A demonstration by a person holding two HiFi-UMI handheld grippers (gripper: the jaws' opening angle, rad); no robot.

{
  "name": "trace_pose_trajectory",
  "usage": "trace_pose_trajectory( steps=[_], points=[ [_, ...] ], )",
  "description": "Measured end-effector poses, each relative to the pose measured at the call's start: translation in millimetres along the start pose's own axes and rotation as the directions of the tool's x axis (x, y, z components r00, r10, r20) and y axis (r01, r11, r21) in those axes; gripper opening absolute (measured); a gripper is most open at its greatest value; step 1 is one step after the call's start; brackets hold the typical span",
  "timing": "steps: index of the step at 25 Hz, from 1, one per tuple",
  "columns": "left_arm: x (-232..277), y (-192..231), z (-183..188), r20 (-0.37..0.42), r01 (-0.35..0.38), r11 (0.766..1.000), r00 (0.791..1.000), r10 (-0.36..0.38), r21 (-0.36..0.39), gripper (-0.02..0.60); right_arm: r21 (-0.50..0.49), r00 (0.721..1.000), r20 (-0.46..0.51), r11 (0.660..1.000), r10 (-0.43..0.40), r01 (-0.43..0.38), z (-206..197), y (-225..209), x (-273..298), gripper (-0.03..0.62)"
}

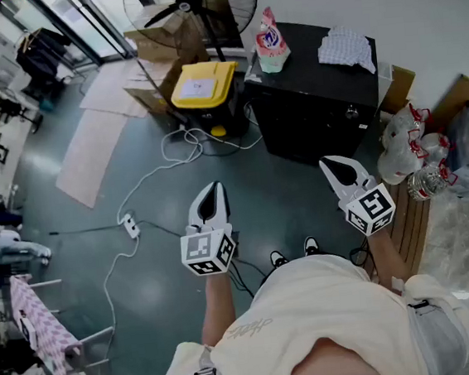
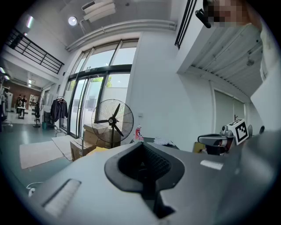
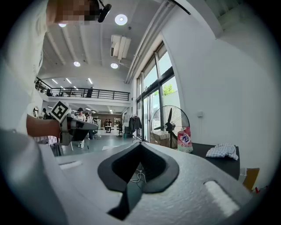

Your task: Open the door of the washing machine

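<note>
Holds left claw [image 1: 212, 191] and right claw [image 1: 335, 168] out front, about level, well apart from each other. Jaws together on both, nothing btw them. Same in left gripper view and right gripper view: pads meeting at the tips, empty.

Faces washing machine [image 1: 317, 99], a black box against the white wall, upper right in head view, beyond right claw and touched by neither claw. Can't tell where its door is. On top: pink detergent pouch [image 1: 271, 41] upright at left corner, checked cloth [image 1: 346, 47] crumpled at right.

Only in head view:
- yellow-lidded bin [image 1: 200, 86] just left of machine
- white cable [image 1: 146, 179] w/ power strip [image 1: 129, 227] on grey floor [image 1: 144, 275]
- bagged plastic bottles [image 1: 410, 151] at right, by wooden pallet [image 1: 409, 222]
- own shoes [image 1: 294, 253]

Only in left gripper view: dark garments on a rack [image 2: 57, 110] by the glazed doors [image 2: 88, 94], plus right claw side-on at right edge.

Only in right gripper view:
- mezzanine railing [image 3: 74, 93]
- round ceiling lights [image 3: 121, 19]
- people [image 3: 80, 115] far off
- left claw at left
- machine top edge-on, pouch and cloth sitting on it

Standing fan [image 2: 113, 120] upright and whole in both gripper views; in head view just top-down, cut by frame edge, w/ cardboard boxes [image 1: 161, 44] beside it.
</note>
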State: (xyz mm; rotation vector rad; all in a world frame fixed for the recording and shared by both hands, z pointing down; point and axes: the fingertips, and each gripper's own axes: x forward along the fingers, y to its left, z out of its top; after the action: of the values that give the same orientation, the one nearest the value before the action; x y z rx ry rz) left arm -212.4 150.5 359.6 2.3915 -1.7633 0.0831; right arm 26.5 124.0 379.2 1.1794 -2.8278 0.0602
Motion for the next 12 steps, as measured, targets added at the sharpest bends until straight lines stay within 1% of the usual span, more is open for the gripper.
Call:
trace_pose_trajectory(
  steps=[6, 10, 12],
  points=[
    [-5, -13, -12, 0.001, -0.012, 0.998, 1.000, 0.012, -0.065, 0.018, -0.012, 1.000, 0.000, 1.000, 0.025, -0.025, 4, 2, -3, 0.002],
    [-8, -19, -9, 0.017, -0.017, 0.998, 1.000, 0.018, -0.065, 0.018, -0.003, 0.998, 0.049, 0.999, 0.040, -0.039, 12, 2, -3, 0.002],
    [-11, -20, -8, 0.015, -0.020, 0.998, 1.000, 0.021, -0.056, 0.018, -0.013, 0.998, 0.052, 1.000, 0.028, -0.027, 13, 2, -3, 0.002]
  ],
)
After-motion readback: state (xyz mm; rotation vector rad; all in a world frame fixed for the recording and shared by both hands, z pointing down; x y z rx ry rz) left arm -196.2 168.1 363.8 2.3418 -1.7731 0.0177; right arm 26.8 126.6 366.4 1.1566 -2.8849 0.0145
